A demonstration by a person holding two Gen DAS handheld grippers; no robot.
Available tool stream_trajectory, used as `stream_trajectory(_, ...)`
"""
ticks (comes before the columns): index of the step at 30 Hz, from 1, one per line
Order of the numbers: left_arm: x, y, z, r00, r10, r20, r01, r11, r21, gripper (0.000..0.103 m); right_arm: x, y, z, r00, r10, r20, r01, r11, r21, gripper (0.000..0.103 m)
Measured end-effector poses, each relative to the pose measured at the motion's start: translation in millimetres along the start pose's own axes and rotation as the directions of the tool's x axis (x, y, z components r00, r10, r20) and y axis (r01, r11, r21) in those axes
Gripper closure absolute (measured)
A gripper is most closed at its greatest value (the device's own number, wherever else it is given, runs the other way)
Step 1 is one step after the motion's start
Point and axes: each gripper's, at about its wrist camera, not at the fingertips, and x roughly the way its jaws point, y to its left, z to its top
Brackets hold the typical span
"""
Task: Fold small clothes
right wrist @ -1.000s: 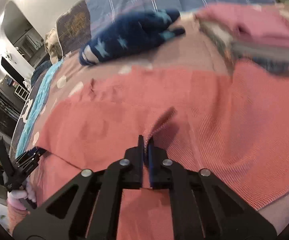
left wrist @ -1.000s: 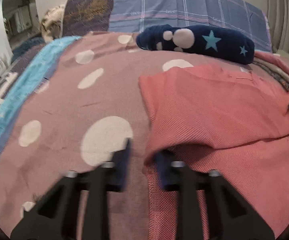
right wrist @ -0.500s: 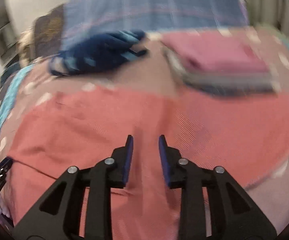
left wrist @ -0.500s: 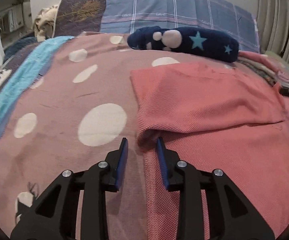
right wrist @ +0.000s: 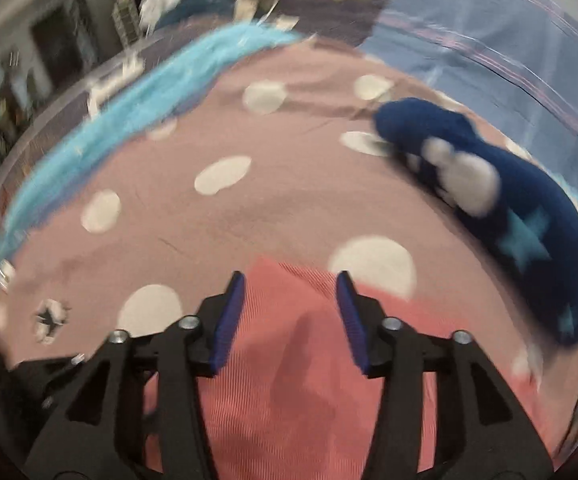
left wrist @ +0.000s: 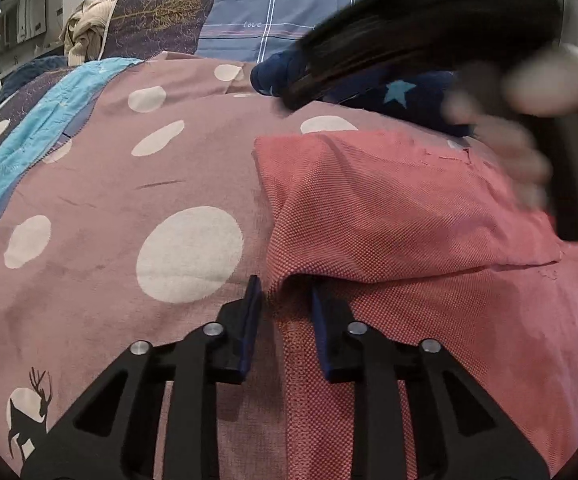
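A salmon-red garment lies partly folded on the pink dotted bedspread, its upper layer doubled over the lower one. My left gripper is open, its jaws on either side of the fold's left edge. My right gripper is open and empty above the garment's far corner. In the left wrist view the right gripper's body and the hand holding it show blurred at the upper right, above the garment.
A dark blue plush with stars lies behind the garment, also in the left wrist view. A blue plaid pillow and a dark pillow stand at the back. A turquoise blanket runs along the left.
My right gripper let go of the garment, opened, and swung left to its far corner. My left gripper stayed open at the fold's edge and moved slightly closer.
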Motion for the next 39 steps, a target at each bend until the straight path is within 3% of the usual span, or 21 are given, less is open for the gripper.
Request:
stream_trajectory(3,0,-2,0,1.0,0.011,0.001,-0.011,1.0,0.008,0.085,43,12,10,0.989,-0.023,-0.145,0.013,0.997,-0.073,0.048)
stream_trajectory(5,-1,-4,-1,1.0,0.029,0.007,-0.029,0.999,0.014,0.088,62,21,5,0.98,-0.046,-0.191,0.021,0.991,-0.13,0.087)
stream_trajectory(6,-2,-5,-1,0.999,0.04,0.012,-0.04,0.999,0.017,0.09,61,28,4,0.987,-0.053,-0.154,0.028,0.987,-0.159,0.099)
stream_trajectory(8,-6,-7,-2,0.997,0.067,0.029,-0.067,0.998,0.021,0.094,52,31,8,0.997,-0.06,-0.047,0.052,0.987,-0.153,0.1)
stream_trajectory(9,-8,-7,-3,0.995,0.09,0.04,-0.091,0.996,0.019,0.099,49,23,12,0.999,-0.049,0.005,0.049,0.994,-0.095,0.101)
stream_trajectory(11,-16,-7,-4,0.989,0.129,0.075,-0.13,0.992,0.008,0.099,53,10,10,0.998,0.002,0.059,0.0,1.0,-0.027,0.103)
stream_trajectory(13,-25,-10,-7,0.979,0.171,0.11,-0.173,0.985,0.01,0.1,55,5,4,0.994,0.017,0.105,-0.014,1.0,-0.026,0.099)
stream_trajectory(16,-34,-7,-10,0.966,0.223,0.13,-0.223,0.975,-0.012,0.1,33,-10,-10,0.99,-0.012,0.144,0.005,0.999,0.053,0.054)
stream_trajectory(17,-35,-2,-11,0.968,0.218,0.121,-0.216,0.976,-0.03,0.1,18,-13,-17,0.986,-0.018,0.168,0.005,0.997,0.079,0.052)
stream_trajectory(21,-41,24,-14,0.984,0.153,0.091,-0.14,0.981,-0.136,0.1,-54,-43,-73,0.975,-0.079,0.208,0.055,0.991,0.12,0.052)
stream_trajectory(26,-52,26,-3,0.991,0.068,0.116,-0.049,0.987,-0.155,0.1,-111,-92,-183,0.988,-0.046,0.145,0.006,0.965,0.263,0.076)
stream_trajectory(27,-47,17,5,0.992,0.042,0.119,-0.028,0.993,-0.118,0.1,-113,-98,-197,0.989,-0.029,0.142,-0.014,0.956,0.293,0.077)
stream_trajectory(29,-31,7,15,0.995,0.058,0.086,-0.052,0.996,-0.07,0.1,-114,-104,-221,0.991,-0.011,0.136,-0.035,0.941,0.337,0.077)
stream_trajectory(32,6,4,13,0.997,0.054,-0.051,-0.058,0.996,-0.074,0.1,-93,-113,-251,0.996,-0.051,0.073,0.018,0.916,0.4,0.073)
stream_trajectory(33,11,4,10,0.996,0.065,-0.064,-0.069,0.995,-0.072,0.1,-94,-114,-264,0.986,-0.043,0.161,-0.027,0.912,0.408,0.073)
stream_trajectory(34,9,4,8,0.997,0.065,-0.049,-0.069,0.995,-0.074,0.1,-93,-117,-270,0.98,-0.028,0.198,-0.057,0.908,0.414,0.073)
stream_trajectory(39,-1,-3,2,0.996,0.077,-0.054,-0.079,0.996,-0.033,0.1,-96,-133,-281,0.962,0.066,0.266,-0.191,0.857,0.478,0.073)
